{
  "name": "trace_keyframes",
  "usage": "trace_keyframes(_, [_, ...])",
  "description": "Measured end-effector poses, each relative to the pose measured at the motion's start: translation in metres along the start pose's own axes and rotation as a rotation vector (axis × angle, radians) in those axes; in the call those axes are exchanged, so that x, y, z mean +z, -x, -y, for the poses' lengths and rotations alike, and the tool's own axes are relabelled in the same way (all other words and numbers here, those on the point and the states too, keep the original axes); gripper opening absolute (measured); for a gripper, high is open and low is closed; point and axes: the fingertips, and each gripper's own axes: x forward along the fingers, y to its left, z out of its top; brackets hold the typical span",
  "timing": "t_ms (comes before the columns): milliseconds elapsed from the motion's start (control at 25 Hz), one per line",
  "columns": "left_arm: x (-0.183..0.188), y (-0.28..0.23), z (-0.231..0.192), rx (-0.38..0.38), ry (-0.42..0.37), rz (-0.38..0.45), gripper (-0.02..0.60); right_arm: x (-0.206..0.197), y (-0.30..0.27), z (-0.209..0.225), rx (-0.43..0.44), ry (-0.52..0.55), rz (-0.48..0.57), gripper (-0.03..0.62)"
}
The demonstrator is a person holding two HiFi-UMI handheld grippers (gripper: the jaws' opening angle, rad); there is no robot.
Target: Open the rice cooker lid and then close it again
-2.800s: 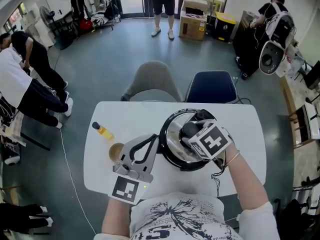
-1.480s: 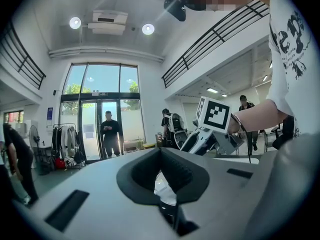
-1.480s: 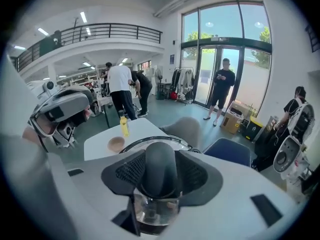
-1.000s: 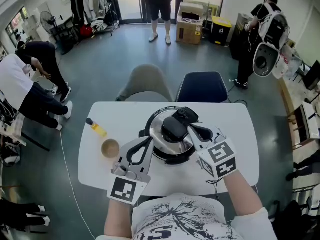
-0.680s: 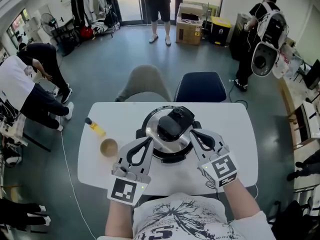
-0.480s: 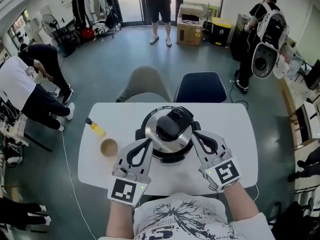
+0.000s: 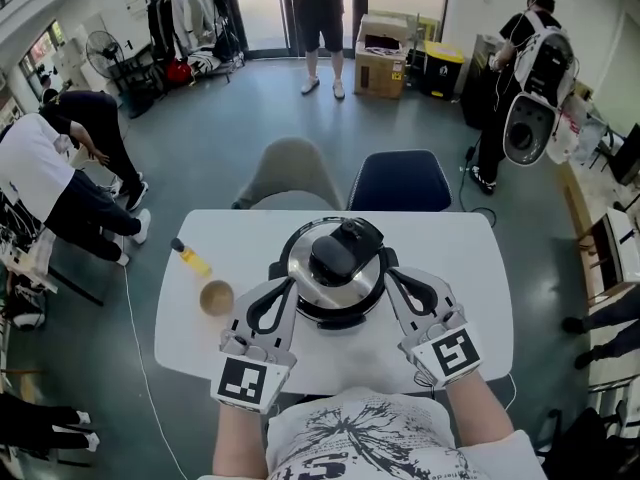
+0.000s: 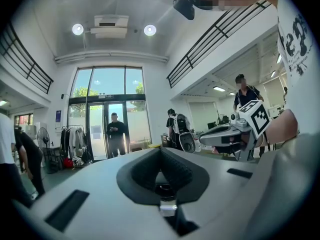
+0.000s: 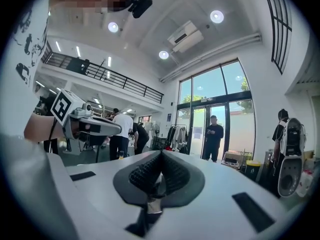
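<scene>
Rice cooker, lid closed, mid-tabletop between two empty grippers.

The white tabletop carries the rice cooker at its centre, the steel lid down and its black handle on top. The left gripper lies close by the cooker's left side and the right gripper close by its right side, both pointing away from the person; whether either touches the cooker cannot be told. Each gripper's own view shows its jaws clenched together with nothing between them. A tan cup stands left of the cooker, and a small yellow bottle lies just beyond the cup.
</scene>
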Motion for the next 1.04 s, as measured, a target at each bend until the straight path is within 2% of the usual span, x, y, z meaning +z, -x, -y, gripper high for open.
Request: trace_keyframes(1040, [-0.005, -0.003, 0.003, 0.001, 0.012, -0.014, 0.014, -0.008, 0.001, 0.002, -0.022, -0.018, -0.013, 0.011])
